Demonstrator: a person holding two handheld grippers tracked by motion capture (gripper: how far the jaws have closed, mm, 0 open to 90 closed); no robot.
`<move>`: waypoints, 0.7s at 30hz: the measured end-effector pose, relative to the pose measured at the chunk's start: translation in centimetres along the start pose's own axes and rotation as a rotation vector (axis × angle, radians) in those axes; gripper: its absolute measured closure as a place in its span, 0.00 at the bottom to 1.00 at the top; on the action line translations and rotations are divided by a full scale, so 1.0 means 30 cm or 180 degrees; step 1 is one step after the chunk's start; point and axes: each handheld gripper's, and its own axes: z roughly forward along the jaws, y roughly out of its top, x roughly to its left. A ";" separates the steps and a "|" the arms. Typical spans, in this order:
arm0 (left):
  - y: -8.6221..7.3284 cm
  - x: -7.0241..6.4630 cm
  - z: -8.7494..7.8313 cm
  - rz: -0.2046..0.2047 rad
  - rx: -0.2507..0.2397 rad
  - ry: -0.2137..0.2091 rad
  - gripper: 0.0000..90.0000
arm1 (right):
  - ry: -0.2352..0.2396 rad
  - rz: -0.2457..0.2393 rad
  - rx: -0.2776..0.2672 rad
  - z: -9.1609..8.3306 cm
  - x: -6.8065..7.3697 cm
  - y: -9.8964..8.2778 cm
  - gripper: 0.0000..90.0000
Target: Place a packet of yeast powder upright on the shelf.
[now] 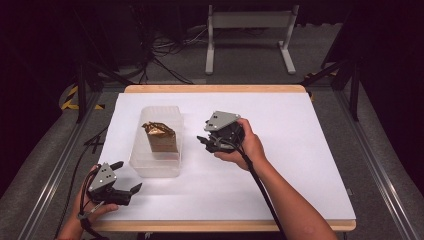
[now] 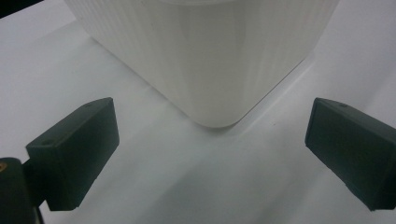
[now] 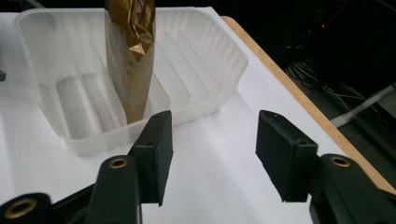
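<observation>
Two tools work here. One gold bag point(image 1: 159, 136) stands upright in the clear tub point(image 1: 156, 167). At the tub's three o'clock the right tool point(image 1: 209, 141) hangs spread, pinching nothing; the left tool point(image 1: 126, 176), at seven o'clock, is spread too. Withdraw level without clipping the rim.

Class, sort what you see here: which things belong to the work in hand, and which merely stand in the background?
Belonging to the work:
- clear plastic tub
- gold bag standing in it
- right gripper, open, empty
- left gripper, open, facing a tub corner

Just background:
- white stand on the floor
- floor cables
</observation>
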 end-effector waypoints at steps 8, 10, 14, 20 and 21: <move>-0.001 -0.002 0.001 -0.0007 0.0013 -0.0002 0.04 | -0.0100 -0.0008 0.0097 -0.036 -0.012 -0.045 0.42; -0.001 -0.002 0.001 -0.0008 0.0016 -0.0008 0.04 | -0.0107 0.0008 0.0114 -0.044 -0.015 -0.055 0.41; -0.002 -0.001 0.001 -0.0003 0.0024 -0.0012 0.04 | -0.0158 0.0009 0.0160 -0.063 -0.021 -0.079 0.37; -0.002 -0.003 0.002 -0.0016 0.0022 -0.0003 0.04 | -0.0216 0.0055 0.0234 -0.084 -0.030 -0.121 0.32; -0.002 -0.003 0.002 -0.0016 0.0022 -0.0002 0.04 | -0.0234 0.0042 0.0243 -0.086 -0.032 -0.132 0.30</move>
